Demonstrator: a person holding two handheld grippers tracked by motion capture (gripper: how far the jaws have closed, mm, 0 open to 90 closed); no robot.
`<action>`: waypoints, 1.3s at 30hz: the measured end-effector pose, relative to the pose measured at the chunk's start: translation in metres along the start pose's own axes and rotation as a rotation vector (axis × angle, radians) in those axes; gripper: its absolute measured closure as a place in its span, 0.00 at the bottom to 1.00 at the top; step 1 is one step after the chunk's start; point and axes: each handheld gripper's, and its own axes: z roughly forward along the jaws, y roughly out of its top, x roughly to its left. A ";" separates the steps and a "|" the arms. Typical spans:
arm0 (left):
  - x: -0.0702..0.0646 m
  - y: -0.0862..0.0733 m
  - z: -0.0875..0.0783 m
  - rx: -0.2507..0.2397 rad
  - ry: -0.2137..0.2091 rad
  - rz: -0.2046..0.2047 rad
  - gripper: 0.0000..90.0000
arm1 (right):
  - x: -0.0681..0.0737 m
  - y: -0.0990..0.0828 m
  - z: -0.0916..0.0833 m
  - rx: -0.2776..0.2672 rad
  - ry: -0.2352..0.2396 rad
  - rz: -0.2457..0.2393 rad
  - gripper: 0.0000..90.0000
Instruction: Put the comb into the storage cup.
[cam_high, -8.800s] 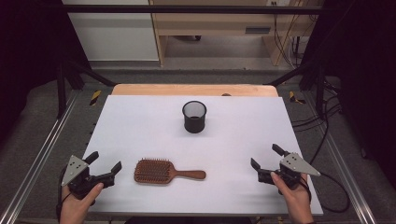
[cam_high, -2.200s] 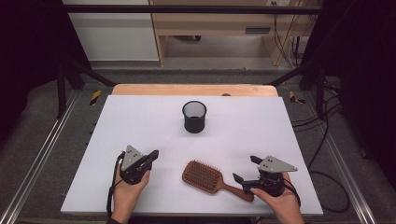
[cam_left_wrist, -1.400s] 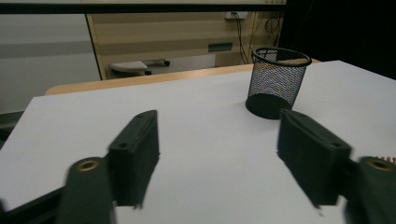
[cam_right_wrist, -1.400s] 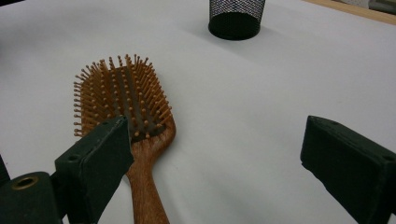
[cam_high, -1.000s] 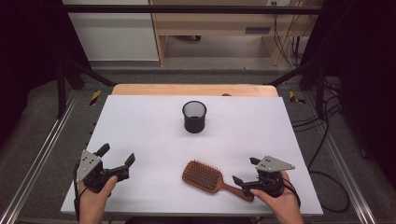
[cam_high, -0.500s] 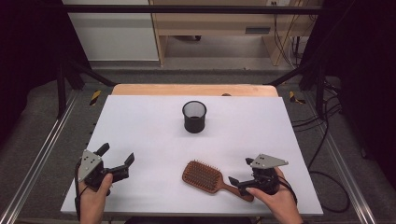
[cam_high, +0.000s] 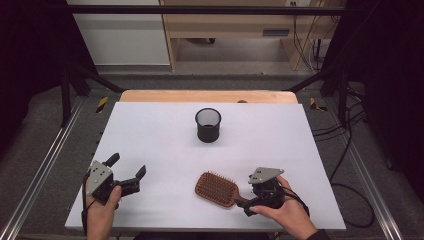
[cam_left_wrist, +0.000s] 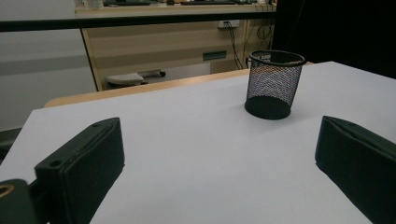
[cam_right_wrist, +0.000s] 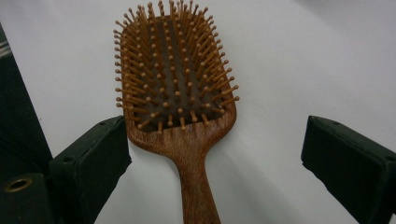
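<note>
A wooden paddle hairbrush (cam_high: 216, 189) lies bristles up on the white table (cam_high: 160, 135), near the front, its handle pointing toward my right hand. My right gripper (cam_high: 248, 200) is open at the handle. In the right gripper view the hairbrush (cam_right_wrist: 175, 84) reaches away from my right gripper (cam_right_wrist: 215, 144), and the jaws stand wide on either side of the handle without touching it. My left gripper (cam_high: 128, 165) is open over the front left of the table with nothing between its jaws. A black mesh cup (cam_high: 208, 125) stands upright at mid-table.
From my left gripper (cam_left_wrist: 219, 154) the mesh cup (cam_left_wrist: 273, 84) stands ahead and to the right across bare white table (cam_left_wrist: 187, 135). A wooden strip (cam_high: 210, 96) edges the far side. Metal rails (cam_high: 40, 170) run along both flanks; cables (cam_high: 345, 150) hang at the right.
The brush has turned since the earliest frame, its handle now toward my right gripper. My left gripper has pulled back to the front left. My right gripper has edged onto the handle, jaws still apart.
</note>
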 end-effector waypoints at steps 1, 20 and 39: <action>0.000 0.000 0.000 0.002 0.007 0.003 0.02 | 0.001 0.000 0.002 0.014 -0.001 -0.003 0.08; 0.004 -0.001 0.001 0.007 0.003 -0.001 0.02 | 0.006 -0.001 0.016 0.098 0.032 -0.055 0.08; 0.004 -0.001 0.001 0.009 -0.001 -0.001 0.02 | 0.005 -0.005 0.019 0.162 0.073 -0.074 0.32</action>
